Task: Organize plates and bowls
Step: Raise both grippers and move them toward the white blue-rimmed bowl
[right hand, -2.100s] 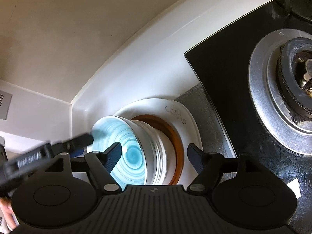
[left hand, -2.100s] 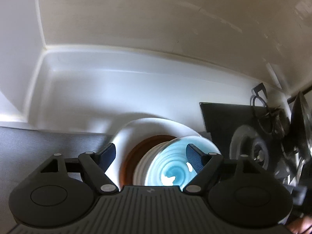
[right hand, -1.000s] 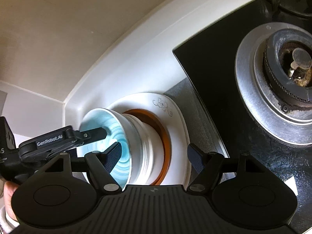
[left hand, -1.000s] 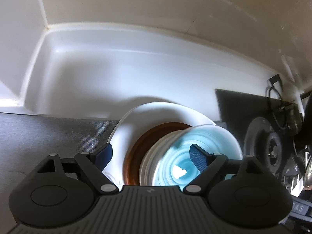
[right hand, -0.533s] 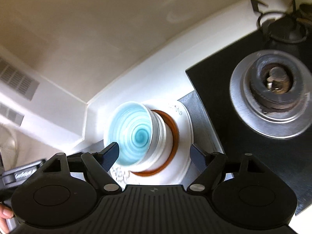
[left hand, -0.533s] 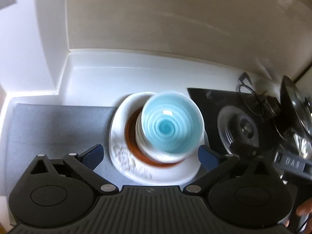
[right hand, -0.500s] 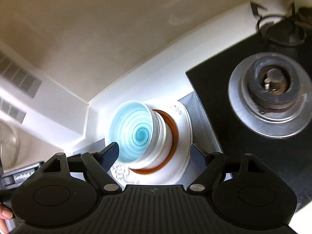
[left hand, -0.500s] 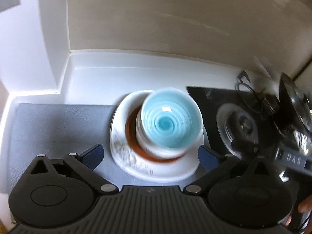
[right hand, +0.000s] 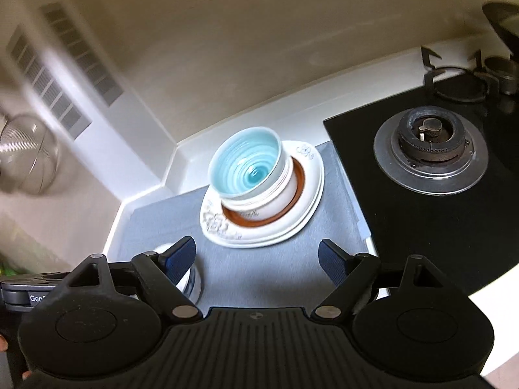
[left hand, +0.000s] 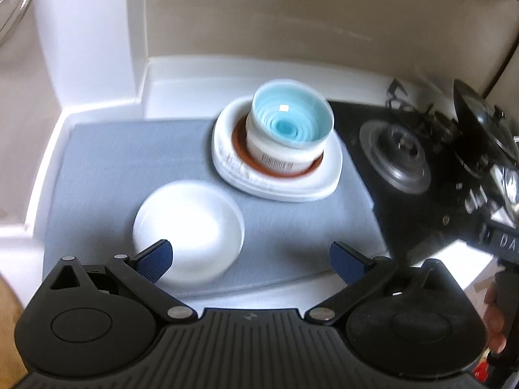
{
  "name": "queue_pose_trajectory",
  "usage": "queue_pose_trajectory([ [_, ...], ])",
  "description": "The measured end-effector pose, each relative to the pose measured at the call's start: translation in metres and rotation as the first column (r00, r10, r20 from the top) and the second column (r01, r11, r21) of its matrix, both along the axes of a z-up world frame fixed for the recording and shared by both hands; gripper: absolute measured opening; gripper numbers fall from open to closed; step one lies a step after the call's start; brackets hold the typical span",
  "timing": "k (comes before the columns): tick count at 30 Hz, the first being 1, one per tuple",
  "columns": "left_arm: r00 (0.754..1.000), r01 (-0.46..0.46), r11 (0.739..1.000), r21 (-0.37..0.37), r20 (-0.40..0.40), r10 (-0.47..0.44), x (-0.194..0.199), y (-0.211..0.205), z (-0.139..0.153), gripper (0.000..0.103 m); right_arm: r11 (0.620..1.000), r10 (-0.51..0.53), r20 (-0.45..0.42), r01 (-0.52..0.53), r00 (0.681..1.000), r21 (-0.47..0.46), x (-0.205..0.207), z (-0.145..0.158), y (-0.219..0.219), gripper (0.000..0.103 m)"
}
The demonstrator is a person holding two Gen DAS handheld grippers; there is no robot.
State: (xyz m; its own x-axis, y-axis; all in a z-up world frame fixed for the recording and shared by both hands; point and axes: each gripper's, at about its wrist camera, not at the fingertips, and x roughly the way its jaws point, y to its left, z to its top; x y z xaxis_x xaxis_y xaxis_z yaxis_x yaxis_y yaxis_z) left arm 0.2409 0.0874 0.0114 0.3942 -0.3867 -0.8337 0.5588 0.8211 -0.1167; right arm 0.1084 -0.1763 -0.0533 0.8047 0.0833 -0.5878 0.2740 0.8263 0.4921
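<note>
Across the white counter [left hand: 181, 74] a grey mat [left hand: 129, 159] lies flat, its far edge short of the raised white ledge by the wall, its left edge just inside the counter's rim and its right edge meeting the black hob [right hand: 421, 223]. Most of the mat's near and left part is bare, so open room lies between the crockery and the front rim.

On the mat's far right corner sits the stack: a white square plate [left hand: 324, 178] with rounded corners at the bottom (its right rim comes just beside the hob's edge), a brown-rimmed plate [left hand: 238, 141] on it, then white bowls [left hand: 279, 159] nested upright, and on top a blue bowl [left hand: 292, 120] with a spiral glaze inside. In the right wrist view the same blue bowl [right hand: 246, 165] leans slightly toward the left.

Nearer the front, apart from the stack, a white bowl [left hand: 191, 223] rests alone on the mat, with a strip of bare mat between it and the square plate. From the right wrist view only a sliver of it shows behind the left fingertip.

The burner [right hand: 429, 147] on the hob stands well clear of the stack.

The left gripper [left hand: 251, 261] hangs above the front of the mat, jaws spread wide and nothing between them; its left fingertip [left hand: 155, 259] overlaps the lone white bowl in the picture (contact cannot be told). The right gripper [right hand: 258, 261] is likewise released, fingers apart over bare mat, holding nothing.
</note>
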Motion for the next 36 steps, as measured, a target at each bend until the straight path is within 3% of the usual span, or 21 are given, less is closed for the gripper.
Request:
queue_pose_trajectory([
  [9, 0.998, -0.051, 0.999, 0.014, 0.032, 0.051, -0.030, 0.037, -0.003, 0.103, 0.982, 0.029, 0.058, -0.018, 0.998, -0.190, -0.034, 0.006, 0.052, 0.085],
  [23, 0.974, -0.214, 0.976, 0.047, 0.085, 0.210, -0.004, 0.069, -0.005, 0.103, 0.986, 0.056, 0.013, -0.053, 0.998, -0.157, -0.034, -0.002, 0.060, 0.085],
  [36, 0.949, -0.314, 0.945, 0.095, 0.057, 0.310, 0.050, 0.078, -0.037, 0.103, 0.960, 0.166, -0.093, -0.183, 0.982, -0.212, 0.029, -0.010, 0.091, 0.085],
])
